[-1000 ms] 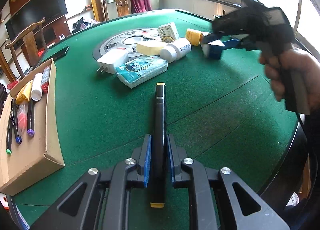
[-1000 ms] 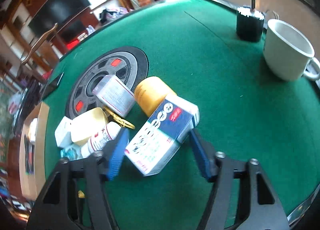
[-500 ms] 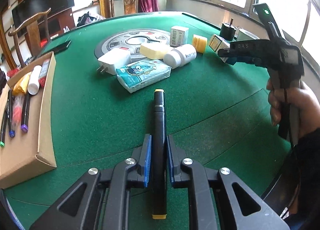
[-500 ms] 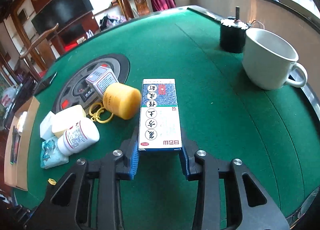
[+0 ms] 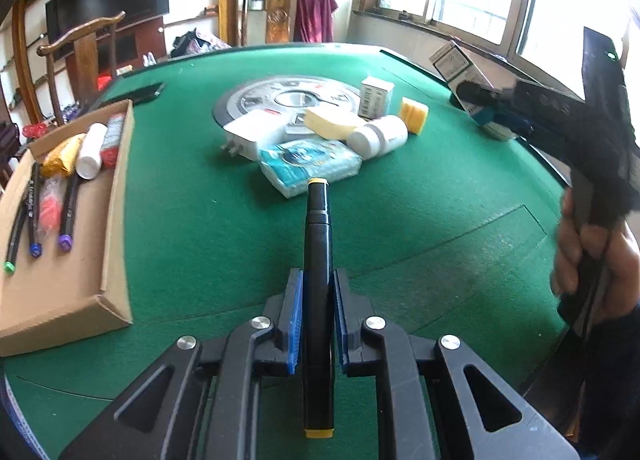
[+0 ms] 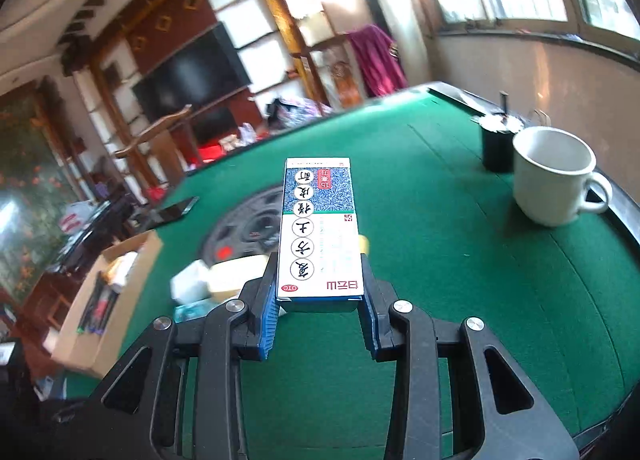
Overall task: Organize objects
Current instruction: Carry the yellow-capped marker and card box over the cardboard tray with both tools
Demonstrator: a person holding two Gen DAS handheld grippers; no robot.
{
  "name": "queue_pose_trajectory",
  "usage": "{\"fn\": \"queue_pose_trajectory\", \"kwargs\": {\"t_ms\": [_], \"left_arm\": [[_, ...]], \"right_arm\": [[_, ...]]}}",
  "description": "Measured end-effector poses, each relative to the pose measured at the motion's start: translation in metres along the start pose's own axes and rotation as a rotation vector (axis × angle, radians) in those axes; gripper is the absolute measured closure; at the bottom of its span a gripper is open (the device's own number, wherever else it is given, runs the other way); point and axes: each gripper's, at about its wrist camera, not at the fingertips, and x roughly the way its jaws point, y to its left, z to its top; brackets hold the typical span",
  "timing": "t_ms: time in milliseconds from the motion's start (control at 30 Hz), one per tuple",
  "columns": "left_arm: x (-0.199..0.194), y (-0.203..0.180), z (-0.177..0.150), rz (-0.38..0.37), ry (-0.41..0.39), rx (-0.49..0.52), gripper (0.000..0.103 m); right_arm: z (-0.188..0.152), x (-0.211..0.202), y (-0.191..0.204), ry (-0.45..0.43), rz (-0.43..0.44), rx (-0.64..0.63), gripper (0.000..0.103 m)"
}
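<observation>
Marker (image 5: 318, 280) clamped lengthwise in my left gripper (image 5: 316, 324), medicine box (image 6: 320, 228) pinched by its near end in my right gripper (image 6: 320, 320), so both sets of jaws are narrow and loaded. The box sits up off the felt, sticking out forward. My guess is that both go to the cardboard tray (image 5: 116, 196), where other markers already lie side by side. For the marker, I'd line it up parallel with those before letting go so it doesn't roll. The box is held only at one end, so I'd keep it level and move easy, or it could pivot in the pads.

Surface is a round green felt table (image 5: 224, 228) with a grey disc in the middle; the leftover pile (charger, tissue pack, white bottle, soap) sits just past the tray toward that disc. White mug (image 6: 554, 176) is well away from the tray. Room's got wooden chairs, a dark TV and bright windows.
</observation>
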Motion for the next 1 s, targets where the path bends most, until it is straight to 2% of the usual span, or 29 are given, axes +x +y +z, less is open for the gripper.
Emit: {"fn": "queue_pose_trajectory", "kwargs": {"t_ms": [233, 433, 667, 1000], "left_arm": [[-0.014, 0.016, 0.0, 0.051, -0.051, -0.024, 0.09], [-0.029, 0.036, -0.002, 0.106, -0.106, -0.066, 0.09], [-0.039, 0.063, -0.004, 0.126, -0.136, -0.13, 0.09], [-0.054, 0.083, -0.008, 0.124, -0.175, -0.175, 0.09]], "right_arm": [[-0.027, -0.005, 0.033, 0.053, 0.129, -0.021, 0.07], [-0.042, -0.003, 0.066, 0.094, 0.194, -0.076, 0.069], [-0.051, -0.001, 0.095, 0.125, 0.226, -0.133, 0.069], [-0.057, 0.0, 0.123, 0.149, 0.244, -0.191, 0.069]]}}
